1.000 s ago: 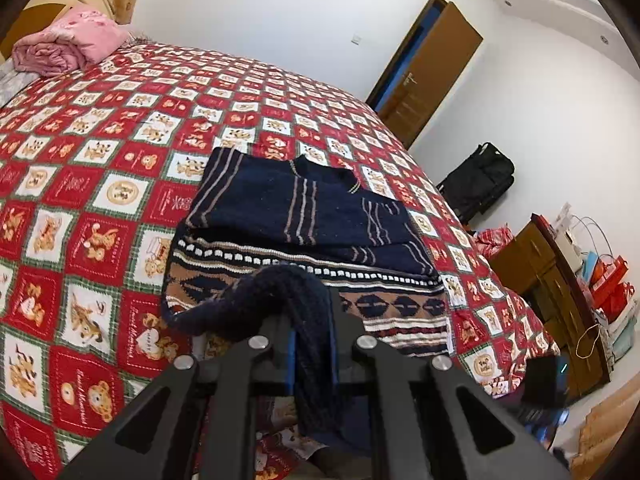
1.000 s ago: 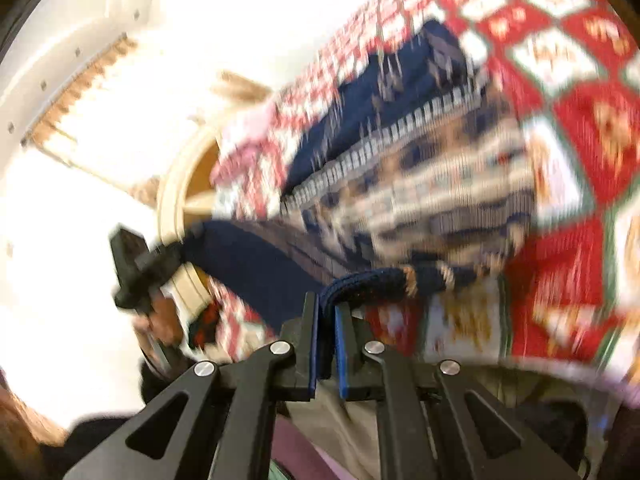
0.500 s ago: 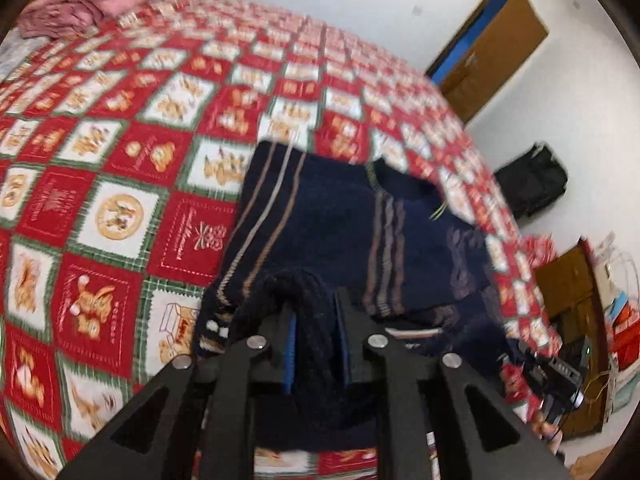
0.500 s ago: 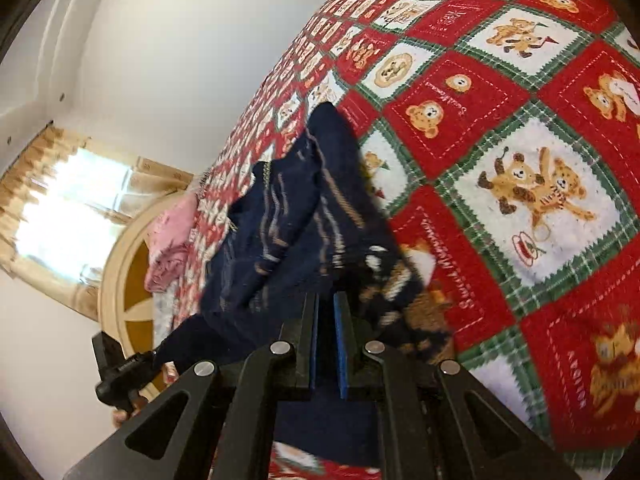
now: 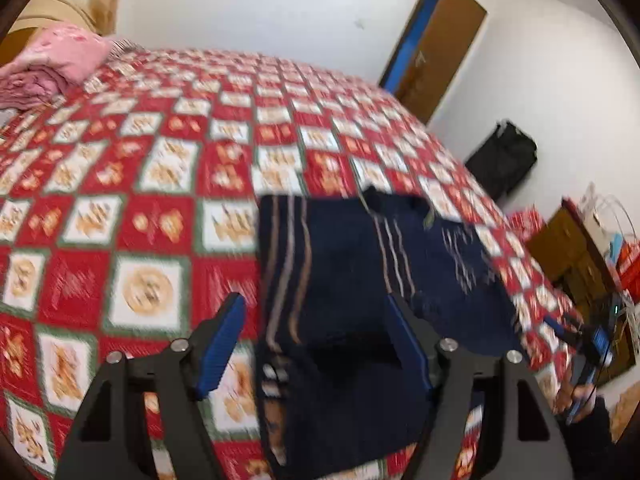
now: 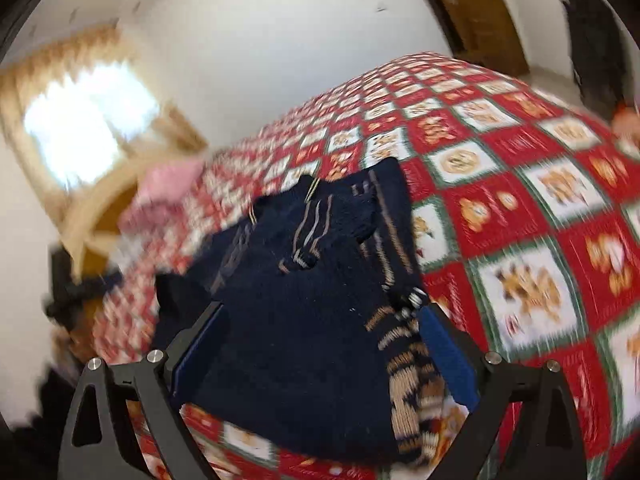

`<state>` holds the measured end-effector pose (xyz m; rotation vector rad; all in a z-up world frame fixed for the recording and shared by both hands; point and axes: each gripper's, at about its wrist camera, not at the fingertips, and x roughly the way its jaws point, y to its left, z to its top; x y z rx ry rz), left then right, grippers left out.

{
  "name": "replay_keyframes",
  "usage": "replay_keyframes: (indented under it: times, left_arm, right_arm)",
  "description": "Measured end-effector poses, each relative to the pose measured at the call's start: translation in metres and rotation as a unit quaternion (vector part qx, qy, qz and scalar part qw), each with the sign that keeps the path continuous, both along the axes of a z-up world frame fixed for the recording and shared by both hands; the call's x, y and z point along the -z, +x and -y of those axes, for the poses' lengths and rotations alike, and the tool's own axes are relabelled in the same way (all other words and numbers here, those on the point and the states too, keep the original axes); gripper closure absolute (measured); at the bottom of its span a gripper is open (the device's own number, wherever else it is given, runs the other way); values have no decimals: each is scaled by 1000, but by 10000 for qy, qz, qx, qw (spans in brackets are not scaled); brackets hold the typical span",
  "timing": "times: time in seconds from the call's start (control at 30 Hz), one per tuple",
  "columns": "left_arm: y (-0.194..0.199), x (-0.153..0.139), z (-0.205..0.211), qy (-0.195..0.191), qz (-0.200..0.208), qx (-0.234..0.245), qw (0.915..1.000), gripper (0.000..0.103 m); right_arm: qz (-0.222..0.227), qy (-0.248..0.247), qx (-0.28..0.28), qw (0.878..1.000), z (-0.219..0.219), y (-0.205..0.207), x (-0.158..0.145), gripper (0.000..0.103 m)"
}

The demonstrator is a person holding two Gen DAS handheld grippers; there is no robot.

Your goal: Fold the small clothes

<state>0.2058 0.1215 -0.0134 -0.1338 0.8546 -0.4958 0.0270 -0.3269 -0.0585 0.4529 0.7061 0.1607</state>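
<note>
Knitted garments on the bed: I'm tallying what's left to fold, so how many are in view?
1. The navy striped knitted sweater lies folded on the red patchwork bear quilt, just ahead of both grippers. A pink bundle by the headboard looks like bedding; more may be hidden.

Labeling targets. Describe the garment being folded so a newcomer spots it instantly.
Start at the bed with the red and white bear-print quilt. Near its front edge lies a folded sweater. It is the only dark navy knit there, with thin tan stripes, unlike the pink bedding bundled at the headboard.
</note>
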Motion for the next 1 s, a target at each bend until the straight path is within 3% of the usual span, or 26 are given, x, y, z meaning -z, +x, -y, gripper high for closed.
replay_keyframes:
  times: [0.17, 0.3, 0.5, 0.57, 0.63, 0.73, 0.77, 0.8, 0.83, 0.93, 1.0]
  left_arm:
    - [8, 2, -1, 373, 186, -212, 9989, 29]
    - [-8, 25, 17, 424, 169, 260, 9986, 29]
    - [-12, 46, 64, 1122, 630, 798, 9885, 29]
    - [-7, 55, 76, 1238, 588, 884, 9866, 29]
    - [-3, 64, 90, 1381, 566, 993, 9838, 29]
    - [-4, 73, 99, 1571, 566, 1018, 9807, 30]
    - [-4, 75, 100, 1578, 516, 1029, 9807, 34]
    - [-5, 79, 101, 1570, 460, 1067, 9807, 39]
    - [-5, 81, 101, 1590, 423, 1084, 9804, 43]
    - [-6, 84, 99, 1512, 322, 1085, 9820, 58]
    - [-7, 83, 98, 1404, 276, 1060, 9840, 81]
  right_arm:
    - [-178, -665, -154, 9975, -21, 27, 7, 7]
    - [-364, -1005, -231, 9940, -27, 52, 16, 7]
    - [-607, -1531, -332, 9858, -36, 78, 29, 12]
    - [-760, -1659, -405, 9824, -38, 85, 37, 21]
    - [-928, -1807, -490, 9779, -41, 89, 46, 48]
    - [-892, -1845, -498, 9775, -43, 86, 48, 52]
    - [-884, -1841, -499, 9777, -43, 86, 48, 53]
    - [-868, -1808, -513, 9783, -44, 86, 49, 59]
    - [-855, -1733, -558, 9796, -45, 85, 49, 72]
    - [-796, -1912, -566, 9767, -55, 81, 44, 88]
    - [-684, -1944, -584, 9768, -61, 73, 37, 90]
